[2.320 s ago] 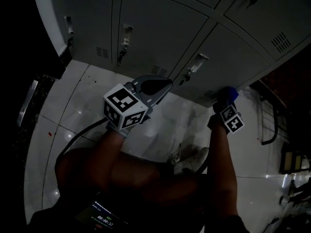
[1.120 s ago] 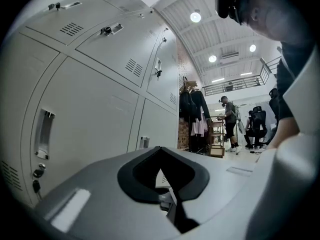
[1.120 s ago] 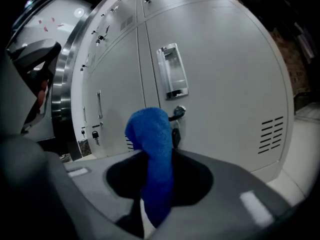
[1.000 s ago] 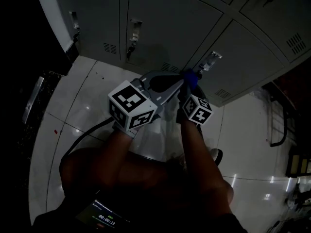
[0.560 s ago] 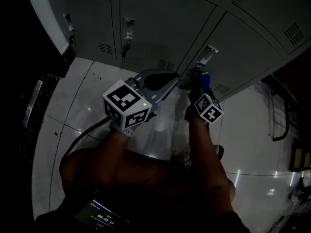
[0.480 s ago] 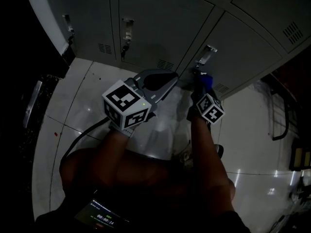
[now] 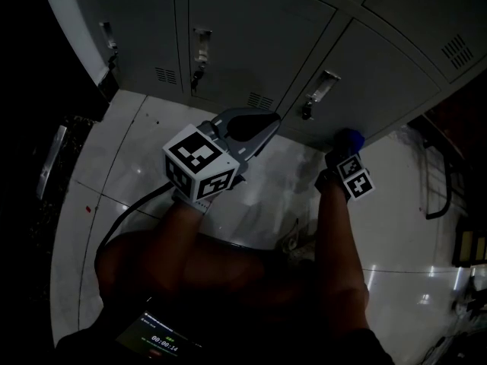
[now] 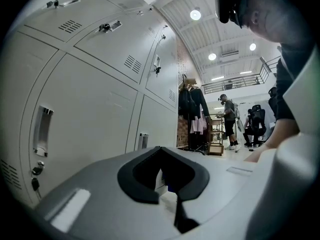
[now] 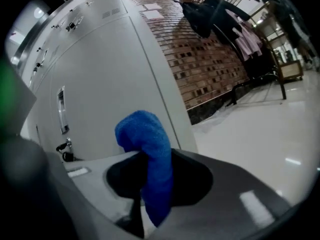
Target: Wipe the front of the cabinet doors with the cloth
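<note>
Between the right tongs [image 9: 142,199], the blue cloth [image 9: 147,144] is being pinched, its tip lying close to the lower cabinet door [image 9: 100,79] ahead. The left tongs [image 8: 170,181] are idling pressed together, empty. Wiping appears in hand; the next stroke is calling for firm cloth-to-door contact.

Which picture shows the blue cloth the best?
The right gripper view. The blue cloth sits big in the middle, pinched in the right claw, close to the cabinet door. The head view shows only its small tip. The left gripper view gives no clear sight of it.
</note>
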